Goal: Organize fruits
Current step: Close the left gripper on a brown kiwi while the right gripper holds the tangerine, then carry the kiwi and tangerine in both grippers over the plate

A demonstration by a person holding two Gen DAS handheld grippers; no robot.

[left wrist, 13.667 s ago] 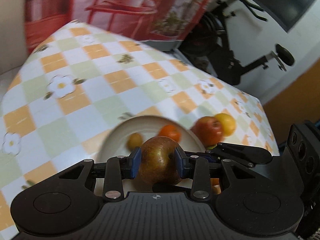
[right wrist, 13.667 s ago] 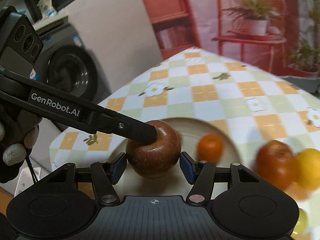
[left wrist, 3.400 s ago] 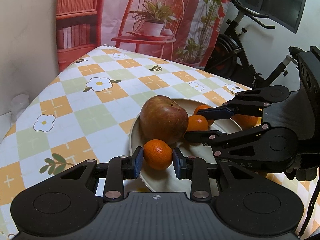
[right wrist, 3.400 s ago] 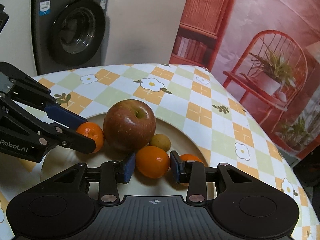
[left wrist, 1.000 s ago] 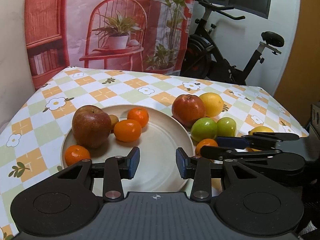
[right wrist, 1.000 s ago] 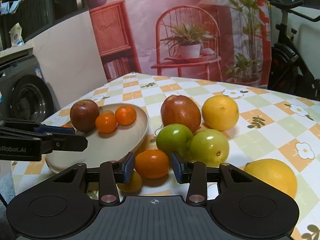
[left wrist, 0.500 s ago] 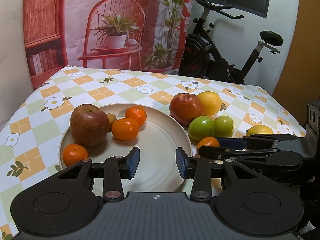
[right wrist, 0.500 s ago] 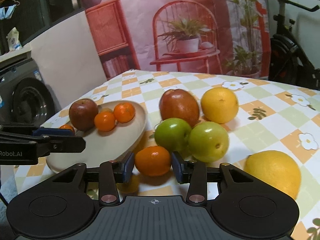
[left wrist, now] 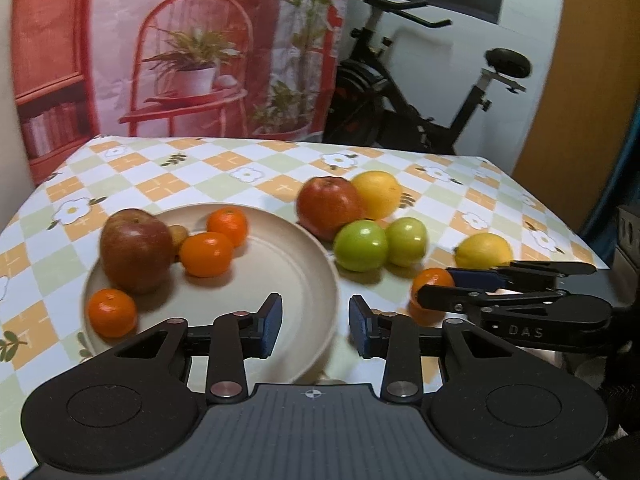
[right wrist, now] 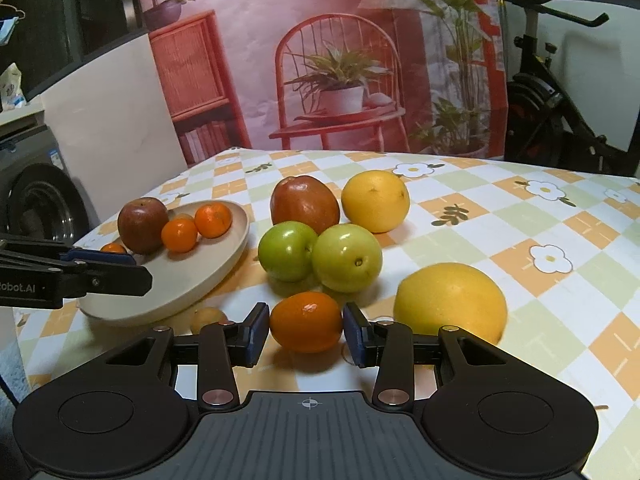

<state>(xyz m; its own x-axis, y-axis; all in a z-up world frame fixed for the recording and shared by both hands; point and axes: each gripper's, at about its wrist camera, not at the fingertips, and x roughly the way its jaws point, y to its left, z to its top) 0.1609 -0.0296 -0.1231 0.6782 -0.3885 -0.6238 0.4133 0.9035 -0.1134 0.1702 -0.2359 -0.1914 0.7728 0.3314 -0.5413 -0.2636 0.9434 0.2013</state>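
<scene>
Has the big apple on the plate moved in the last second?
No. The apple sits at the same spot on the plate, beside the same tangerine.

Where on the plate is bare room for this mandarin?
The plate is bare across its near and right side, by the left claw. Its far left is crowded: apple and three mandarins. The right claw grips the mandarin.

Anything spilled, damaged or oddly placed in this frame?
Nothing is spilled or damaged. One oddity: a small yellowish fruit lies on the tablecloth, tucked against the plate edge, easy to overlook. The right gripper brackets a mandarin; whether the pads touch it is unclear. The left gripper is open.
</scene>
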